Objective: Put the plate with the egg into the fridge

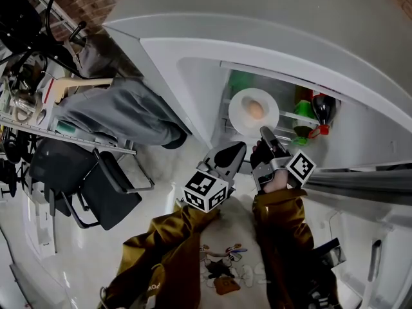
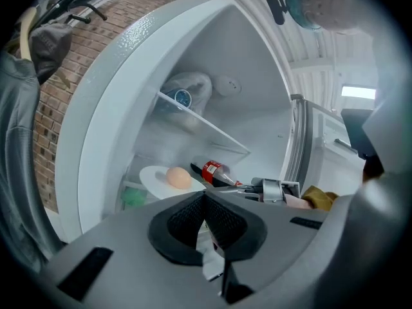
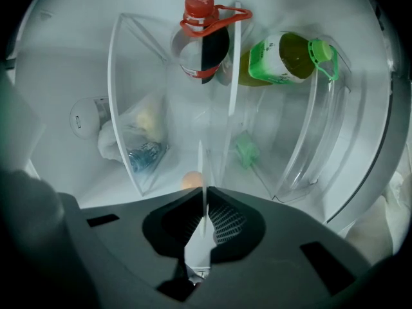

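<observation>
A white plate (image 1: pixel 239 112) carrying a brown egg (image 1: pixel 255 110) is held level inside the open fridge (image 1: pixel 193 76). My right gripper (image 1: pixel 264 132) is shut on the plate's near rim. In the right gripper view the plate (image 3: pixel 201 163) shows edge-on between the jaws of the right gripper (image 3: pixel 205 195), with the egg (image 3: pixel 192 180) just beyond. My left gripper (image 1: pixel 241 147) hangs just left of it, shut and empty. In the left gripper view, past the left gripper (image 2: pixel 205 195), lie the plate (image 2: pixel 151 180) and the egg (image 2: pixel 178 177). Whether the plate rests on a shelf I cannot tell.
A cola bottle (image 1: pixel 322 111) and a green-capped bottle (image 1: pixel 302 118) lie in the door bin at the right. A glass shelf (image 2: pixel 206 124) with a bagged item (image 3: pixel 138 140) sits higher up. A person in grey (image 1: pixel 116 111) and a black chair (image 1: pixel 96 179) are at the left.
</observation>
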Demonstrator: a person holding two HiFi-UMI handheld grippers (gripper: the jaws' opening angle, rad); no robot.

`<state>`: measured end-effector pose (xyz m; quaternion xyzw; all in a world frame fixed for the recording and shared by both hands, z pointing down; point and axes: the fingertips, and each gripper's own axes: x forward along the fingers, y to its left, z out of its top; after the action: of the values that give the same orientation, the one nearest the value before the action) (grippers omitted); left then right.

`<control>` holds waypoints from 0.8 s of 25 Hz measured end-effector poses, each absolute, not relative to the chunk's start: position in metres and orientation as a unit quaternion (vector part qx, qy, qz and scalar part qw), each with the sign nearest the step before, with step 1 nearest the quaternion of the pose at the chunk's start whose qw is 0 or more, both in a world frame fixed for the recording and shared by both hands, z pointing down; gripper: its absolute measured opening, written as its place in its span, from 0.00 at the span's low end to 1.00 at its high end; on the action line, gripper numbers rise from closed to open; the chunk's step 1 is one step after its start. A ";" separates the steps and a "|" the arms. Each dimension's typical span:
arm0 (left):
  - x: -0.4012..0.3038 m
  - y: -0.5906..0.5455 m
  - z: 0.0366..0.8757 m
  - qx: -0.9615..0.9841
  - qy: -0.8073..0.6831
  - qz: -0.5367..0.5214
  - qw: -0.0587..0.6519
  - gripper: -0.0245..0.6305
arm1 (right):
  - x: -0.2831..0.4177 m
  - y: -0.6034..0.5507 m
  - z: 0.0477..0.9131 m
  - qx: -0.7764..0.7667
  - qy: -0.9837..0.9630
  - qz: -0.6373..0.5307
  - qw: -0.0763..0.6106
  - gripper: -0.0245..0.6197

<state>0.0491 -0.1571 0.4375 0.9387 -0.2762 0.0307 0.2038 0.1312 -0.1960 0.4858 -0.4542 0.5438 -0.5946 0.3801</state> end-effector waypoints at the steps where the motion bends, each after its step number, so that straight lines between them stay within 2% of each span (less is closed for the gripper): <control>1: 0.050 -0.157 0.438 0.939 -0.276 0.032 0.203 0.05 | 0.131 -0.197 0.487 -0.454 0.542 -0.597 0.380 0.07; 20: 0.050 -0.162 0.440 0.934 -0.289 0.031 0.205 0.05 | 0.128 -0.215 0.489 -0.456 0.521 -0.617 0.375 0.07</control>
<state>0.0500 -0.1620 0.4402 0.9345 -0.2895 0.0312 0.2049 0.1280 -0.2149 0.4890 -0.4559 0.5207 -0.6169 0.3748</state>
